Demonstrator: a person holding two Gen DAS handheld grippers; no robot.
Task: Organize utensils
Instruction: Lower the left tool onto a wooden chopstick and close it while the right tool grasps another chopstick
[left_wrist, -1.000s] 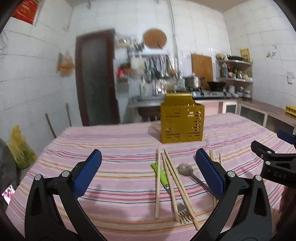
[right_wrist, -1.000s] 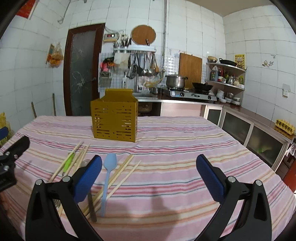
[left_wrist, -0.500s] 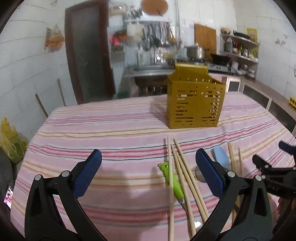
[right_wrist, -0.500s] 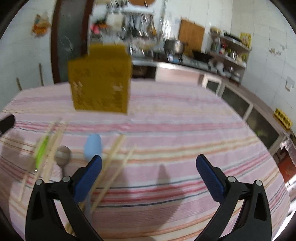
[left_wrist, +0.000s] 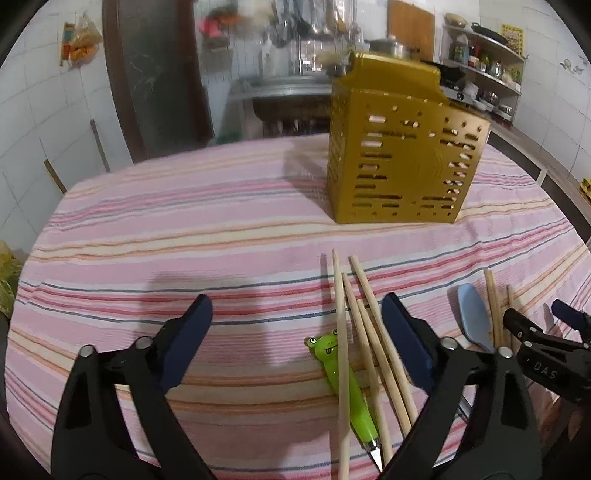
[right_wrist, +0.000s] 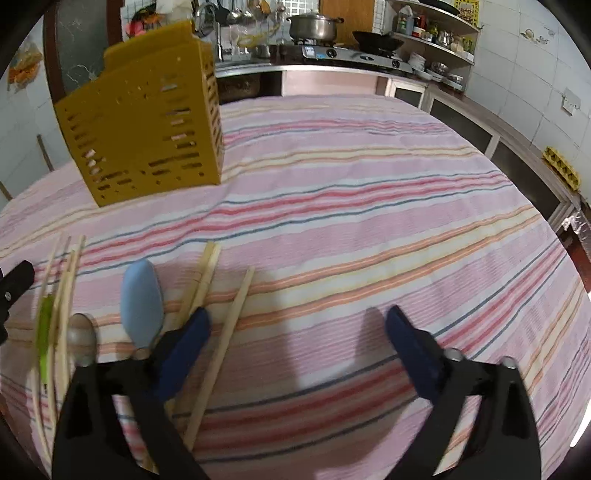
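A yellow slotted utensil holder (left_wrist: 402, 155) stands on the striped tablecloth; it also shows in the right wrist view (right_wrist: 144, 122). Wooden chopsticks (left_wrist: 364, 332) lie in front of it over a green frog-handled fork (left_wrist: 345, 384). A blue spoon (left_wrist: 474, 317) lies to the right, with more chopsticks (right_wrist: 207, 291) and a metal spoon (right_wrist: 82, 341) beside it. My left gripper (left_wrist: 299, 339) is open and empty, low above the fork and chopsticks. My right gripper (right_wrist: 295, 343) is open and empty, its left finger (right_wrist: 184, 347) over the chopsticks near the blue spoon (right_wrist: 142, 302).
The table has a pink striped cloth (right_wrist: 369, 221). A kitchen counter with a stove and pot (right_wrist: 314, 26) stands behind. Shelves (left_wrist: 484, 48) hang at the far right, and a dark door (left_wrist: 155, 74) is at the far left.
Both grippers have moved forward and down toward the table. The utensils and holder now look larger and closer. Both stay open.
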